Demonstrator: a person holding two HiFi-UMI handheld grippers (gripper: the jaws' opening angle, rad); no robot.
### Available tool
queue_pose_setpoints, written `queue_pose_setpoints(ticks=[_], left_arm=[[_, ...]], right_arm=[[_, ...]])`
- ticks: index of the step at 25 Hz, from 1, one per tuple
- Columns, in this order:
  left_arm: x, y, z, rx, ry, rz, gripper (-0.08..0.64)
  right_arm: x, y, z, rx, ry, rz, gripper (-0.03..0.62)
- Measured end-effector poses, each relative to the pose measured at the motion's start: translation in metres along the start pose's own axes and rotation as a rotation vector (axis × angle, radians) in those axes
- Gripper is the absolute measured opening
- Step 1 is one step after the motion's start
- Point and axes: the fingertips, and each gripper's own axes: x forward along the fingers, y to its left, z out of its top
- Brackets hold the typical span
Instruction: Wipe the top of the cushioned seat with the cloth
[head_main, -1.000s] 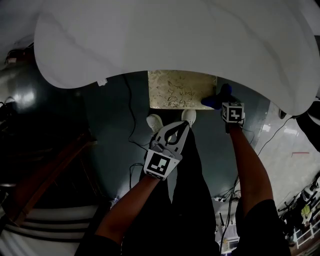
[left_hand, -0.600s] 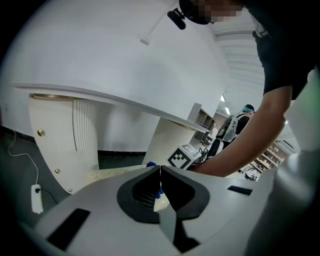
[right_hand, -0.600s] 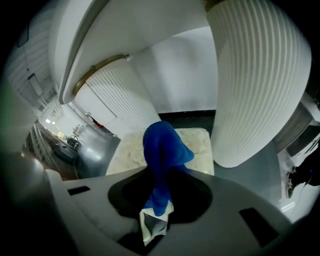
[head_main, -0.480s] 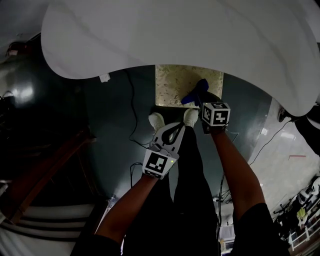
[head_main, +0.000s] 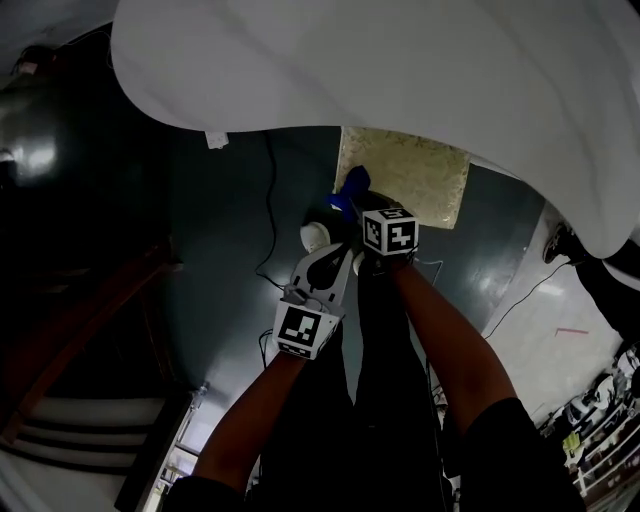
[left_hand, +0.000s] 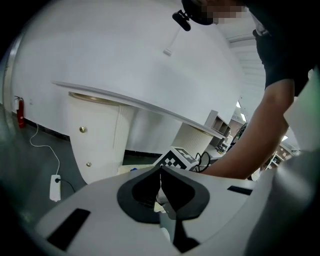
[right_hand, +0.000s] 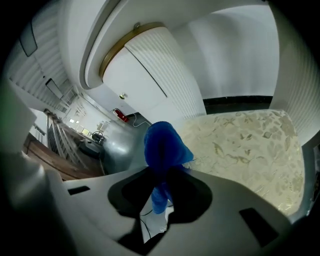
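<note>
Since a second ago, the right gripper (right_hand: 162, 175) has swept from the right edge of the cushioned seat (right_hand: 240, 145) to its left edge, its jaws clamped on the cloth (right_hand: 162, 142). Bright blue and fuzzy, the cloth bunches into a rounded lump beyond the jaws, with a thin tail hanging beneath them, and it sits over the seat's left border. Cream with a pale leaf pattern, the seat is partly tucked under the white table (head_main: 400, 70). Just beside, the left gripper (left_hand: 160, 174) hangs above the dark floor (head_main: 220, 230), jaws together on nothing.
</note>
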Motion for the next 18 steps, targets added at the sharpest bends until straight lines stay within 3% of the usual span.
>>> queue_pose_setpoints(ticks=[10, 18], left_arm=[[-0.035, 0.053, -0.013, -0.056, -0.024, 0.057, 0.015], [-0.042, 0.064, -0.032, -0.073, -0.016, 0.048, 0.015]], right_arm=[[0.047, 0.025, -0.042, 0.033, 0.127, -0.066, 0.097], [0.068, 0.006, -0.054, -0.050, 0.104, -0.096, 0.097]])
